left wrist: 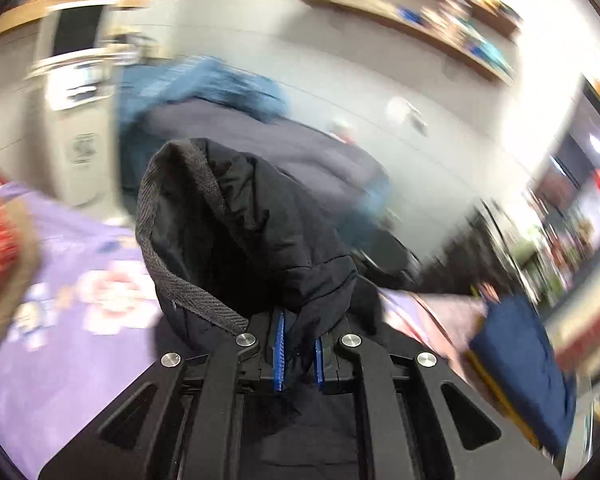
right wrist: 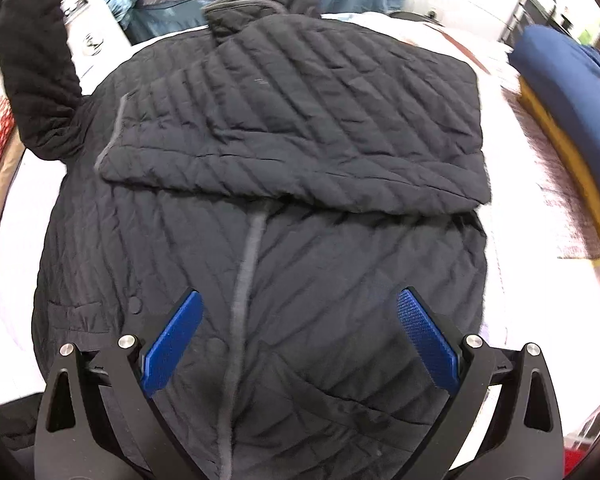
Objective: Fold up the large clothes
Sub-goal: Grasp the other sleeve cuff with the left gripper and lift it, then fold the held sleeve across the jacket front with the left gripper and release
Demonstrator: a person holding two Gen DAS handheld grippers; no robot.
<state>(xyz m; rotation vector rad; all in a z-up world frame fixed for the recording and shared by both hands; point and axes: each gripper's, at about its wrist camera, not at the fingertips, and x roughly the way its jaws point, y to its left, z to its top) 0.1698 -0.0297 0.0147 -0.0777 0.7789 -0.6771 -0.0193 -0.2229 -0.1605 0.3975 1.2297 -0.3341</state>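
on the bed (right wrist: 512,120): jacket (right wrist: 284,184) spread flat, one sleeve (right wrist: 36,76) lifted. left gripper (left wrist: 299,350) clamps the cuff; right gripper (right wrist: 300,340) agape above hem. soft, puffy, slippery; grip seams or cuffs

Black diagonal-quilted jacket (right wrist: 284,128); blue pads (right wrist: 172,344); purple patterned cloth (left wrist: 68,320).

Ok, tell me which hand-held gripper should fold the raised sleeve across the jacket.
Left. The left hand-held gripper is already shut on the sleeve, lifted at the jacket's left edge. The right hand-held gripper hangs open and empty over the hem.
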